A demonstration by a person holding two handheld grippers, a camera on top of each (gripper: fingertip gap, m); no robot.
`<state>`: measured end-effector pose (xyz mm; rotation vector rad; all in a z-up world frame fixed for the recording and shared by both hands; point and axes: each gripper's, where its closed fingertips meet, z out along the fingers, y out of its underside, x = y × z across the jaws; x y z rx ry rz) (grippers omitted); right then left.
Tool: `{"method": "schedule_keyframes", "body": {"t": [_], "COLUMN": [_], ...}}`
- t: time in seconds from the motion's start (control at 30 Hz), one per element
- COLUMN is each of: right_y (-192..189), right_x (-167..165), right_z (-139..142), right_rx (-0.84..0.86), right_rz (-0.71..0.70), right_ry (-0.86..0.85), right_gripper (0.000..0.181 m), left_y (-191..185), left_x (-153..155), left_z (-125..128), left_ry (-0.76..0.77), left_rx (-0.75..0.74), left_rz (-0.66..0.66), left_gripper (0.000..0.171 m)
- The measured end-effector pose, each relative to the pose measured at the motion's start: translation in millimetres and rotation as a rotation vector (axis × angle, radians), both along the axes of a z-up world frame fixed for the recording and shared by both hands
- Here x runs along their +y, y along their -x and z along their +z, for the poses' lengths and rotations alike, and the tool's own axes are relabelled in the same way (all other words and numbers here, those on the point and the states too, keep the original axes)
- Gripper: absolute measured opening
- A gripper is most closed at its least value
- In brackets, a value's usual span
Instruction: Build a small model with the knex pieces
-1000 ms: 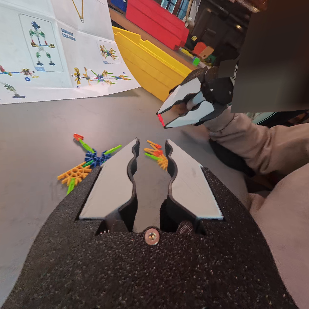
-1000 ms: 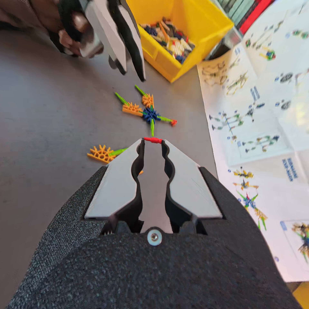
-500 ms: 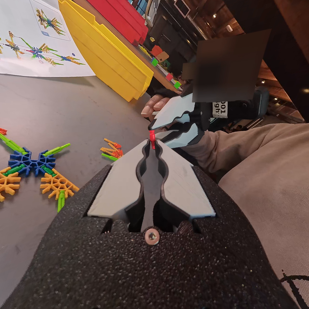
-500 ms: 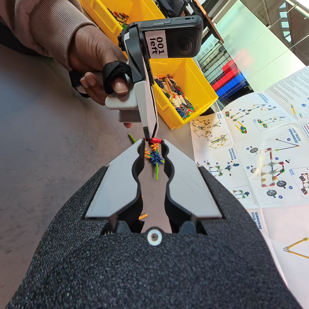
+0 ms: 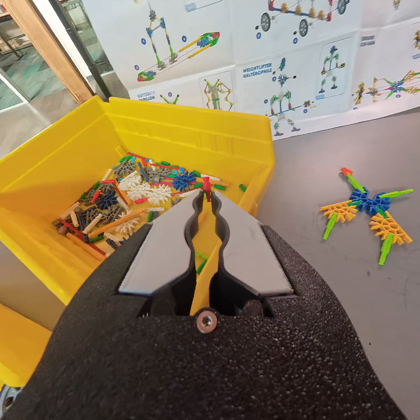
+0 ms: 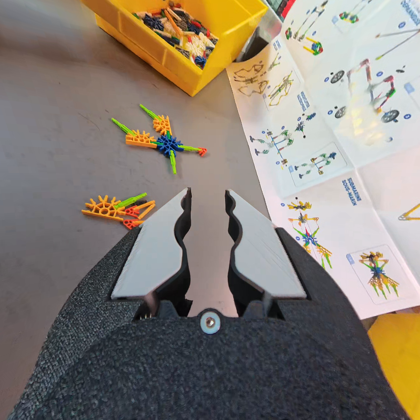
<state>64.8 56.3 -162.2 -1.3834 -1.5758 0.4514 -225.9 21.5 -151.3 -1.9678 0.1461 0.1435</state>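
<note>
Above the yellow plastic bin [image 5: 186, 136], the left gripper [image 5: 206, 195] pinches a small red rod [image 5: 206, 185] at its ridged grey fingers [image 5: 172, 238]. Right gripper [image 6: 208, 192]: fingers spread wide, nothing held, over matte grey table [image 6: 56, 95] beside an orange fan-shaped connector cluster [image 6: 113, 208].

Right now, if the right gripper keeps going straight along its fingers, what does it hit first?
Probably bare grey tabletop: the open right gripper holds nothing and points down at it. Further along that line lies the blue-hubbed model, slightly left of centre. How far above the table the gripper is, I cannot tell.
</note>
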Motion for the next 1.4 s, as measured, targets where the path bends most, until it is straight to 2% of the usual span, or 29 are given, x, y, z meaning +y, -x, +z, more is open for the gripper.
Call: {"method": "schedule_keyframes", "body": {"t": [0.07, 0.17, 0.27, 0.4, 0.53, 0.67, 0.77, 0.87, 0.97, 1.1, 1.2, 1.3, 1.4], "right_y": [-8.8, -15.4, -16.3, -14.8, -15.6, -16.3, -18.2, -12.2, 0.0, 22.7, 39.9, 51.3, 55.9], "right_x": [2.5, -18.2, -38.9, -40.2, -38.6, -37.9, -35.8, -34.1, -35.0, -51.8, -67.5, -76.4, -80.3], "right_z": [-6.2, -23.2, -44.7, -72.4, -74.0, -73.9, -73.2, -61.7, -36.5, 5.2, 24.2, 34.1, 36.2], "right_rx": [-0.021, -0.084, -0.182, -0.305, -0.307, -0.298, -0.309, -0.249, -0.118, 0.093, 0.196, 0.241, 0.238], "right_rz": [0.009, 0.126, 0.218, 0.187, 0.163, 0.161, 0.165, 0.178, 0.202, 0.257, 0.272, 0.253, 0.237], "right_ry": [0.084, 0.237, 0.289, 0.287, 0.343, 0.372, 0.336, 0.288, 0.222, 0.118, 0.028, -0.076, -0.166], "right_gripper": [0.027, 0.028, 0.031, 0.038, 0.011, 0.011, 0.010, 0.010, 0.010, 0.010, 0.011, 0.011, 0.011], "left_y": [3.2, -13.1, -47.8, -100.4, -127.8, -145.1, -158.4, -177.8, -200.7, -228.4, -237.5, -242.4, -242.8], "left_x": [0.4, 2.4, 3.2, -1.3, -5.6, -10.8, -16.0, -24.3, -34.7, -43.3, -45.1, -49.2, -50.9], "left_z": [-1.8, -1.3, -1.3, -6.9, -18.7, -23.1, -26.0, -27.9, -27.5, -2.3, 17.1, 26.5, 27.0], "left_ry": [0.010, -0.004, -0.020, 0.004, 0.047, 0.060, 0.082, 0.124, 0.173, 0.152, 0.106, 0.093, 0.096], "left_rx": [0.000, -0.003, -0.049, -0.186, -0.139, -0.081, -0.106, -0.217, -0.375, -0.704, -0.908, -1.023, -1.028], "left_rz": [0.015, -0.046, -0.179, -0.364, -0.449, -0.516, -0.569, -0.645, -0.731, -0.816, -0.833, -0.851, -0.853], "left_gripper": [0.020, 0.023, 0.024, 0.023, 0.023, 0.023, 0.023, 0.023, 0.023, 0.023, 0.023, 0.022, 0.016]}}
